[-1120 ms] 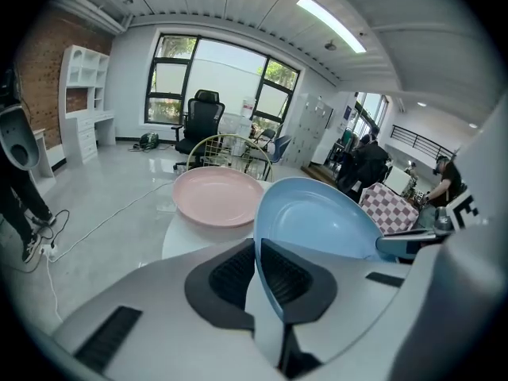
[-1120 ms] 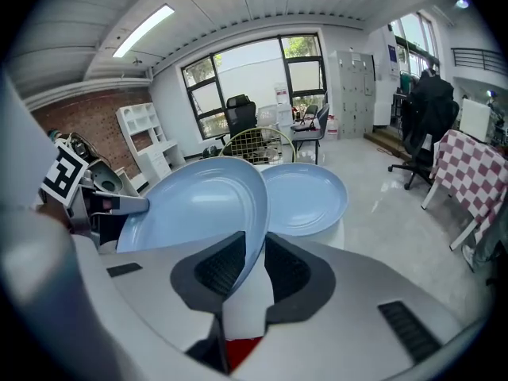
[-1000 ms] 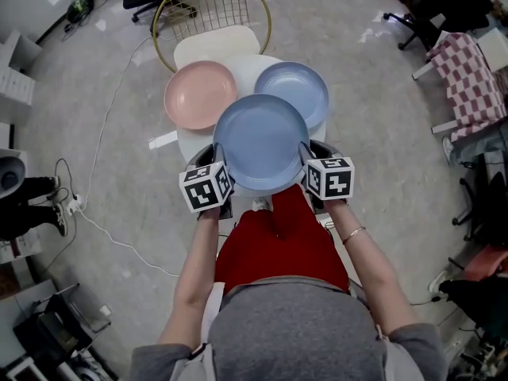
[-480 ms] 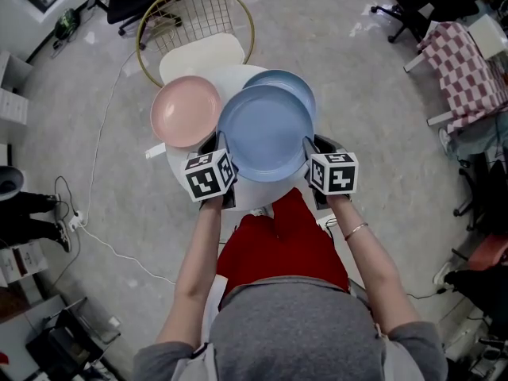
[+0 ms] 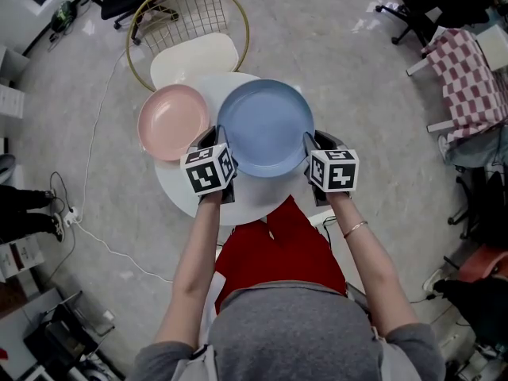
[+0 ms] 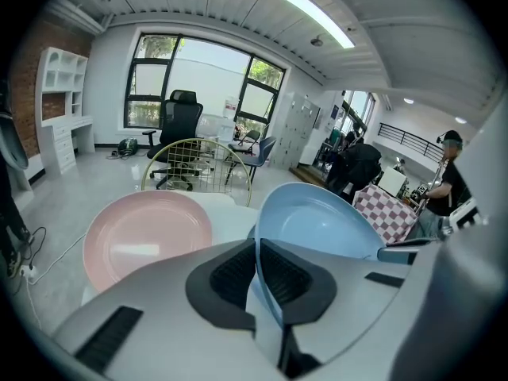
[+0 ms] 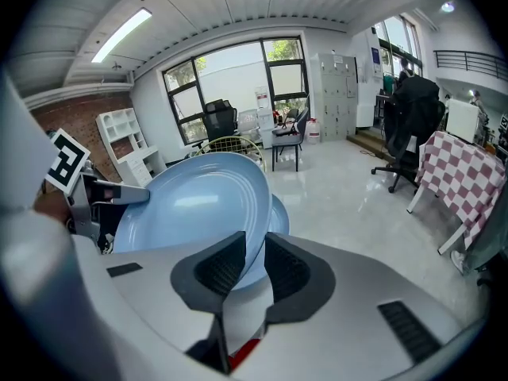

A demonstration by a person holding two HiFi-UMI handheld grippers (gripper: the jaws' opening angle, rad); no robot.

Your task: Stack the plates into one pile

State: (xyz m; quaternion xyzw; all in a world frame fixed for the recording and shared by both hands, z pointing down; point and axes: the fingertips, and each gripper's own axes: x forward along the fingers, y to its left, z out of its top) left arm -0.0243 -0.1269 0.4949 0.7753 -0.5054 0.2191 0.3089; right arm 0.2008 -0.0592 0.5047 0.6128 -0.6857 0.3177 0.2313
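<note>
- Blue plate (image 5: 266,127) sits at centre frame, pinched at both rims: left gripper (image 5: 216,143) clamps its left edge, right gripper (image 5: 311,144) its right edge.
- Directly beneath lies the second blue plate (image 7: 279,213), just peeking out in the right gripper view; the gap between them is hard to judge.
- Pink plate (image 5: 173,122) is just left, on the white table (image 5: 190,201).

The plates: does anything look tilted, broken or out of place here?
Nothing is broken or spilled. The left gripper and right gripper hold the upper blue plate by opposite rims, roughly level, above a second blue plate. Only the pink plate seems to overhang the table edge slightly.
</note>
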